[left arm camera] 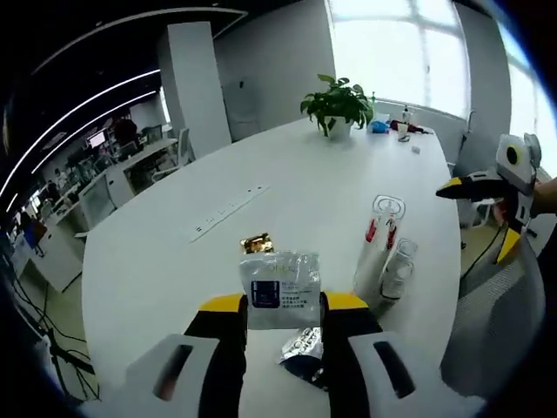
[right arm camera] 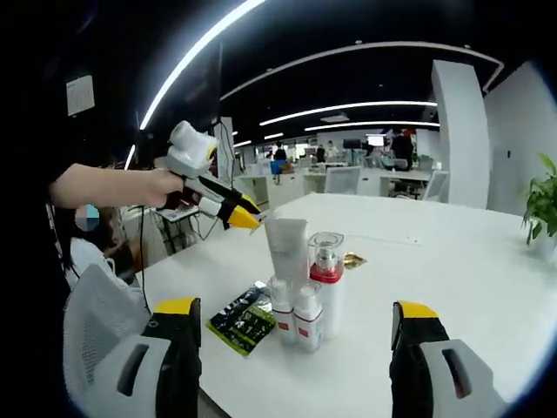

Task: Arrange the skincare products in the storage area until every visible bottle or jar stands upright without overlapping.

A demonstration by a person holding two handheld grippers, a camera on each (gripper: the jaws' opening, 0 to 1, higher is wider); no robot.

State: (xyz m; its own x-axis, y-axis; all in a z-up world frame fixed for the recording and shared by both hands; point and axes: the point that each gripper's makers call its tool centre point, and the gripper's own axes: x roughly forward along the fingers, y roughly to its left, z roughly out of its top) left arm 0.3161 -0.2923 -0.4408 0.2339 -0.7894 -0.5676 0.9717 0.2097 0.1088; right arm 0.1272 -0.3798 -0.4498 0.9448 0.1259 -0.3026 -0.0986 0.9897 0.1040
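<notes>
My left gripper (left arm camera: pixel 284 302) is shut on a white tube (left arm camera: pixel 280 287) with a blue label, holding it upright above the white table (left arm camera: pixel 174 261). In the right gripper view the same tube (right arm camera: pixel 287 246) stands behind two small white bottles (right arm camera: pixel 296 313), with the left gripper (right arm camera: pixel 246 219) at its top edge. Beside them stands a clear-capped pump bottle (right arm camera: pixel 326 270) with a red collar. A dark green sachet (right arm camera: pixel 242 320) lies flat to their left. My right gripper (right arm camera: pixel 296 308) is open, its jaws wide either side of the group and nearer the table's edge.
A small gold item (left arm camera: pixel 257 244) lies beyond the tube. A power strip (left arm camera: pixel 228 212) runs across mid-table and a potted plant (left arm camera: pixel 338 104) stands at the far end. A grey mesh chair (right arm camera: pixel 96 322) sits at the table edge by the person's arm (right arm camera: pixel 113 185).
</notes>
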